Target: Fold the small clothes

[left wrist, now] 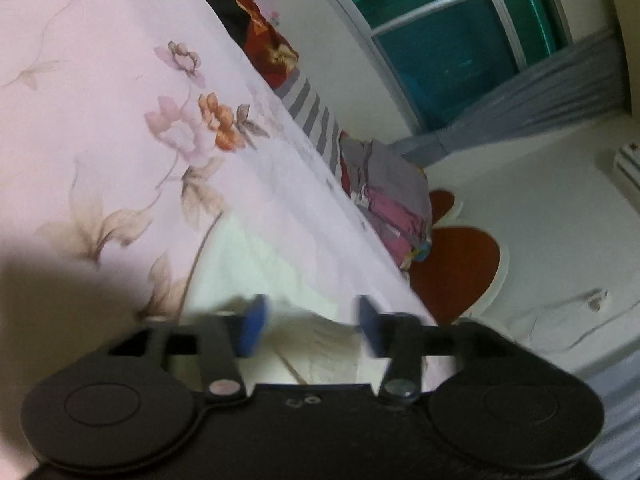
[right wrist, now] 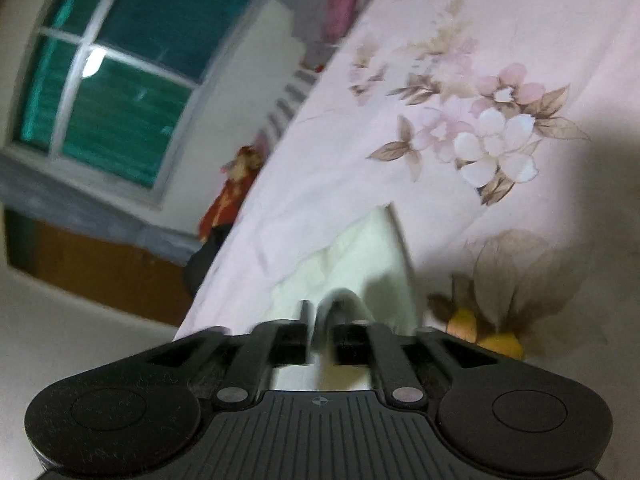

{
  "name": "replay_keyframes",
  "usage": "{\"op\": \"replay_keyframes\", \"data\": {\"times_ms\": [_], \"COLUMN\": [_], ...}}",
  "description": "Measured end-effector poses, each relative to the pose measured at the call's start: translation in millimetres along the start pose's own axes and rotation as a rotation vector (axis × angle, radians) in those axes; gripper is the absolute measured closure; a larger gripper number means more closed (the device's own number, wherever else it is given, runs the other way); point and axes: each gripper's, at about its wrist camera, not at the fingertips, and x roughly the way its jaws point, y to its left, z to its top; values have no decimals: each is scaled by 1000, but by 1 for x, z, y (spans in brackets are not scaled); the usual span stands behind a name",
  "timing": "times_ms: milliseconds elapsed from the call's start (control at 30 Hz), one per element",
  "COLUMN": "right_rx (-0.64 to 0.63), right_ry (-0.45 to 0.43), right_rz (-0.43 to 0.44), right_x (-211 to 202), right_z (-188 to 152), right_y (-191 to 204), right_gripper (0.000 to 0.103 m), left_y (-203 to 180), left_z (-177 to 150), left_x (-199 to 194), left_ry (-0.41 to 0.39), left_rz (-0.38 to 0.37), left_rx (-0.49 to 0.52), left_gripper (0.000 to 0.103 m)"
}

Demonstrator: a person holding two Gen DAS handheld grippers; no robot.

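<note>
A small pale white garment [left wrist: 260, 264] lies flat on a pink floral bedsheet [left wrist: 100, 80]. My left gripper [left wrist: 310, 326] hovers over its near part with the blue pads [left wrist: 252, 328] wide apart and nothing pinched between them. In the right wrist view the same garment [right wrist: 360, 256] runs up to a pointed corner. My right gripper [right wrist: 320, 330] sits at its near edge. The black fingers [right wrist: 294, 340] stand a narrow gap apart. A raised fold of the white cloth shows in that gap, loose from the pads.
Along the bed's far edge lie a red cloth [left wrist: 264, 44], a striped piece [left wrist: 316, 116] and a grey and pink pile [left wrist: 392, 200]. Beyond are a red heart-shaped mat [left wrist: 452, 264], a window [left wrist: 452, 36] with a grey curtain [left wrist: 532, 88], and a wooden cabinet [right wrist: 100, 264].
</note>
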Motion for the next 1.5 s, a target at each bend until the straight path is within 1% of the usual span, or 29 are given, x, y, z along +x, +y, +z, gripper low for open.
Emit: {"op": "replay_keyframes", "data": {"times_ms": [33, 67, 100, 167, 233, 267, 333, 400, 467, 500, 533, 600, 633, 667, 700, 733, 767, 833, 900, 967, 1033, 1100, 1133, 1200, 1333, 1367, 1400, 1433, 1500], "right_rx": [5, -17, -52, -93, -198, -260, -384, -499, -620, -657, -697, -740, -741, -723, -718, -742, -785, -831, -879, -940, -1000, -1035, -1024, -960, -856, -842, -822, -792, -804], "right_ry": [-35, -100, -134, -131, -136, -130, -102, -63, -35, -21, -6, 31, 28, 12, -1, -26, -61, -81, -18, 61, 117, 110, 91, 36, -59, -79, -85, -77, -104], "right_rz": [-10, -28, -24, -18, -31, -54, -85, -133, -186, -209, -247, -355, -399, -409, -440, -487, -508, -425, -308, -225, -187, -220, -241, -286, -418, -450, -459, -437, -420], "right_x": [-1, -5, -9, -14, -19, -21, -21, -15, -3, 3, 11, 30, 35, 36, 35, 34, 31, 29, 39, 53, 68, 83, 90, 97, 96, 93, 90, 85, 70], "right_z": [2, 2, 2, 2, -4, -8, -17, -29, -42, -46, -49, -53, -53, -53, -54, -59, -69, -88, -113, -138, -159, -166, -161, -144, -107, -102, -97, -93, -99], "right_y": [0, 2, 6, 11, 19, 23, 32, 39, 48, 51, 54, 54, 52, 51, 53, 60, 70, 87, 103, 115, 123, 122, 120, 114, 100, 98, 95, 94, 99], "right_gripper": [21, 16, 16, 17, 26, 27, 41, 42, 42, 42, 45, 58, 58, 58, 58, 60, 62, 62, 62, 62, 62, 62, 62, 62, 62, 62, 62, 62, 62], "left_y": [-1, -3, -5, -11, -16, -18, -21, -22, -23, -24, -26, -31, -33, -35, -42, -53, -63, -78, -89, -92, -95, -96, -96, -94, -84, -84, -85, -88, -97], "left_z": [2, 5, 7, 8, 7, 5, 3, 0, -2, -4, -6, -8, -6, -5, -8, -15, -25, -47, -75, -95, -104, -100, -95, -83, -67, -66, -66, -69, -81], "left_x": [1, 1, 0, -3, -6, -7, -4, 5, 15, 18, 22, 27, 25, 23, 18, 11, 7, 8, 20, 36, 51, 63, 68, 74, 75, 71, 67, 60, 47], "left_ry": [-12, -19, -15, -1, 22, 40, 82, 122, 156, 160, 163, 157, 143, 120, 86, 46, 33, 75, 156, 228, 217, 208, 207, 186, 175, 174, 165, 151, 122], "left_rz": [-6, -15, -20, -5, 28, 57, 113, 151, 176, 189, 204, 272, 289, 299, 324, 341, 321, 252, 198, 170, 212, 233, 241, 265, 256, 248, 252, 261, 261], "left_rx": [1, 12, 31, 113, 207, 262, 343, 395, 431, 451, 474, 536, 545, 558, 601, 671, 716, 785, 860, 904, 948, 948, 944, 931, 906, 902, 892, 894, 924], "left_gripper": [25, 24, 25, 29, 31, 33, 37, 47, 49, 52, 56, 78, 79, 80, 83, 80, 70, 66, 63, 61, 60, 53, 53, 52, 52, 55, 54, 52, 46]}}
